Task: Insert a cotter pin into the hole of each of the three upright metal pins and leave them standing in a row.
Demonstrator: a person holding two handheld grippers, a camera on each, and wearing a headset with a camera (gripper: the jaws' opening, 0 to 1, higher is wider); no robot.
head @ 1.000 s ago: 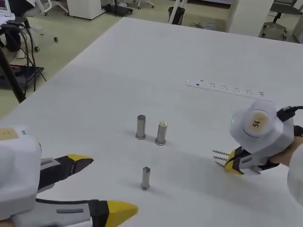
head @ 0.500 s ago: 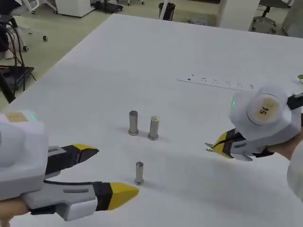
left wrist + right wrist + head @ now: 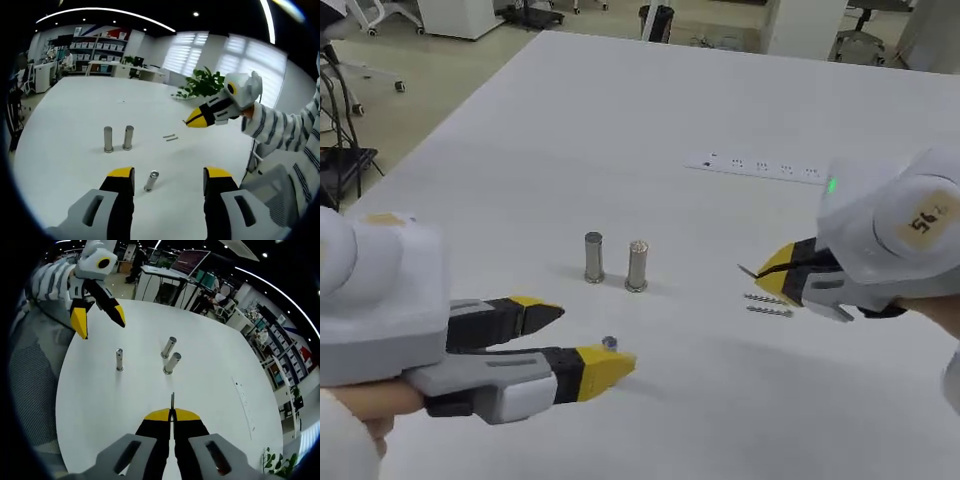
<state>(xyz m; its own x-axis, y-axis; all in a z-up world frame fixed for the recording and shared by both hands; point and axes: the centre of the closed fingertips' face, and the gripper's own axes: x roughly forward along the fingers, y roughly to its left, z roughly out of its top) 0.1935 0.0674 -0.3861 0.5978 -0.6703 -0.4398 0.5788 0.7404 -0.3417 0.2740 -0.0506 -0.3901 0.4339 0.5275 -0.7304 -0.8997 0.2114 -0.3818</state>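
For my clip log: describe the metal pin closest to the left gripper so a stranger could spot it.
On the white table, short of the power strip, two metal pins stand side by side. The third metal pin stands alone on the person's side of them, ahead of the open left gripper; unlike the pair, it has no neighbour.

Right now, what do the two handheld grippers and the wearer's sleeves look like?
Both the left gripper and right gripper have rounded white housings, grey bodies and black jaws with yellow tips. The right one carries a round tan disc with printed digits and a green light. The sleeve is striped white and dark.
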